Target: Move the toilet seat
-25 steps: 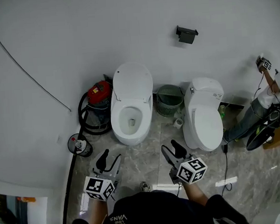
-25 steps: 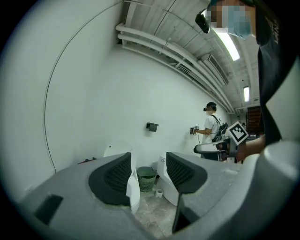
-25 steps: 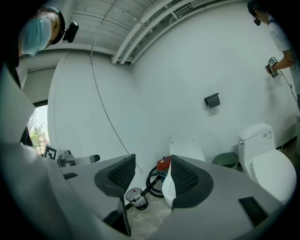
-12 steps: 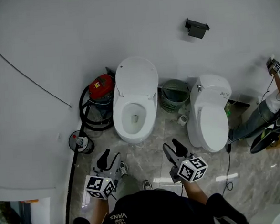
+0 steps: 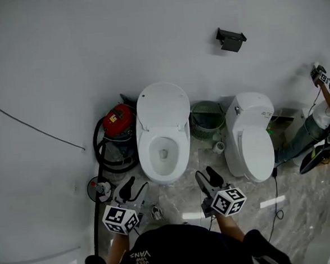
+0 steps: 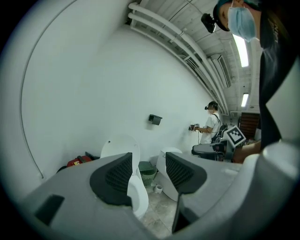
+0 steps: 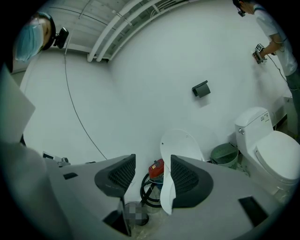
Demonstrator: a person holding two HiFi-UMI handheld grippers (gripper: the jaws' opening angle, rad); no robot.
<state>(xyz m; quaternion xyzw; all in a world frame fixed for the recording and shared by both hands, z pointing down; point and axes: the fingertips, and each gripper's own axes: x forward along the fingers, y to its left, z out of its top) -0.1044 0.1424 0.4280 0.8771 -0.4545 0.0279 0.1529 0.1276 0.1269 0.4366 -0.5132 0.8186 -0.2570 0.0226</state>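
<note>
The left toilet (image 5: 164, 152) stands in the middle of the head view with its bowl uncovered. Its white lid (image 5: 162, 105) is raised against the wall. From here I cannot tell the seat ring from the bowl rim. My left gripper (image 5: 133, 186) hovers just short of the bowl's front left; its jaws are opening and hold nothing. My right gripper (image 5: 207, 175) is open and empty at the bowl's front right. The left gripper view shows the left gripper (image 6: 149, 161) framing the raised lid (image 6: 121, 145). The right gripper (image 7: 152, 164) frames the lid (image 7: 180, 143) edge-on.
A second toilet (image 5: 256, 147) with its lid down stands to the right. Between the two are a green basket (image 5: 206, 118) and a paper roll (image 5: 218, 147). A red vacuum (image 5: 117, 118) with black hose sits left of the bowl. Another person (image 5: 321, 120) works at far right.
The head view has shifted: both toilets now sit lower and closer to my grippers. The grippers keep about the same place in the frame.
</note>
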